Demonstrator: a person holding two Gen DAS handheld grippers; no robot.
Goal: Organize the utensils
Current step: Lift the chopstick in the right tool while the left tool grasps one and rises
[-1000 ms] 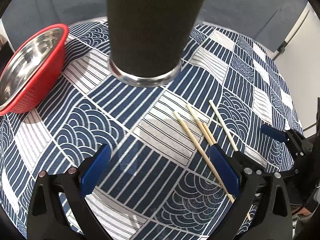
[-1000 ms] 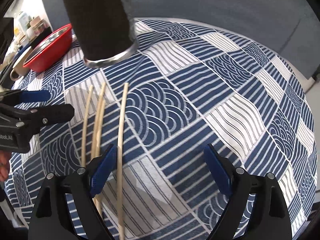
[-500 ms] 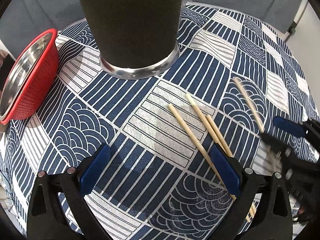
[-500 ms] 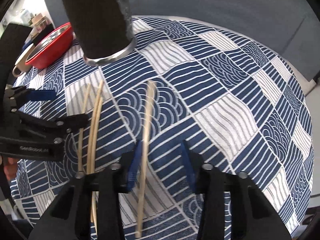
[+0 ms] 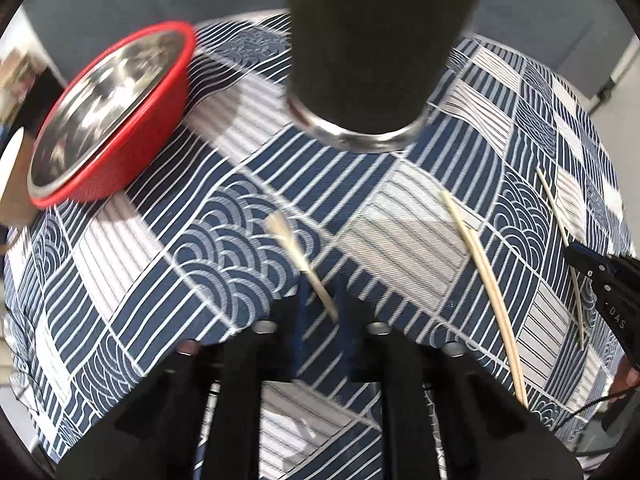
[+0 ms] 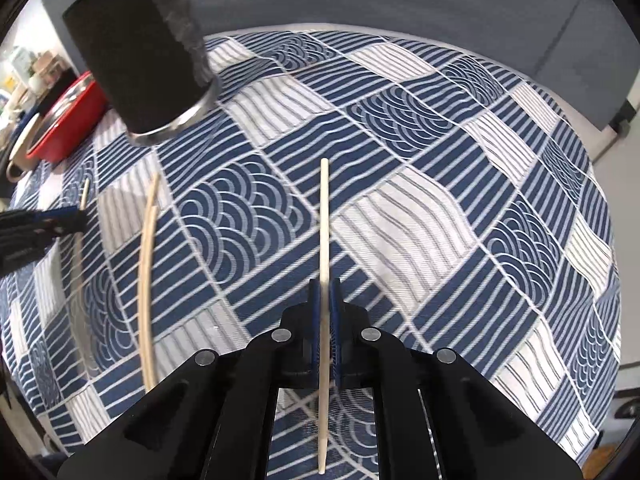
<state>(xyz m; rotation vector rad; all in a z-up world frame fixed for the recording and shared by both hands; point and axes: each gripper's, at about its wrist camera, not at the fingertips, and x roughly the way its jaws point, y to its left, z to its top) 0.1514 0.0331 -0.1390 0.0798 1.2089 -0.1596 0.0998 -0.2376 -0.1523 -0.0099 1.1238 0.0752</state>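
At the far left of the left wrist view a red bowl (image 5: pixel 108 120) with a shiny metal lining sits tilted on the blue and white patterned tablecloth (image 5: pixel 400 232). Next to it, at top centre, stands one tall dark cup (image 5: pixel 376 48) with a silver base ring. Below the cup the left gripper (image 5: pixel 322 308) has its blue pads closed on one chopstick (image 5: pixel 298 258), whose long axis runs up and to the left, away from the camera; it is blurred. Further right, two chopsticks (image 5: pixel 486 276) lie side by side on the cloth, touching, pointing up toward the cup. In the right wrist view the right gripper (image 6: pixel 325 308) pinches a fourth chopstick (image 6: pixel 324 240) between its pads; this one points almost straight ahead along the fingers, its far tip aimed just right of the cup, its near end sticking out back under the gripper. That makes four chopsticks: one held in each gripper and two on the table between them. There is one cup and one bowl.
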